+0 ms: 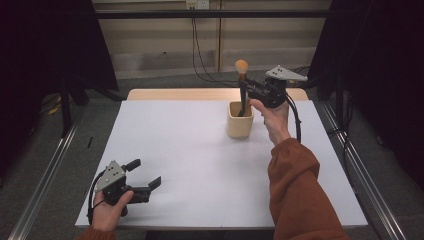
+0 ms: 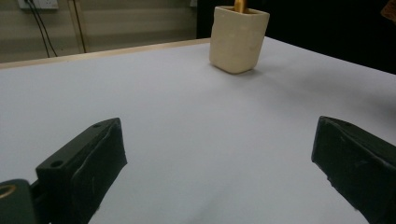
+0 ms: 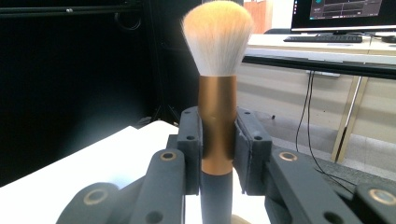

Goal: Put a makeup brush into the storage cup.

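From the high view we see the right hand (image 1: pixel 272 120) reaching forward over the far side of the white table (image 1: pixel 200 165), its claw (image 1: pixel 246 90) clamped on a brush (image 1: pixel 242 85) that stands upright in the beige cup (image 1: pixel 240 122). The left hand (image 1: pixel 107 210) rests at the near left corner, its claw (image 1: pixel 145 175) spread apart and holding nothing. Grey floor and dark curtains surround the table.

In the left gripper view we look low across the bare table between wide-apart jaws, toward the cup (image 2: pixel 238 39).

In the right gripper view we see the pads (image 3: pixel 190 149) pressing the brush's (image 3: pixel 217 93) copper collar, pale bristles above; a desk with a monitor (image 3: pixel 343 14) stands behind.
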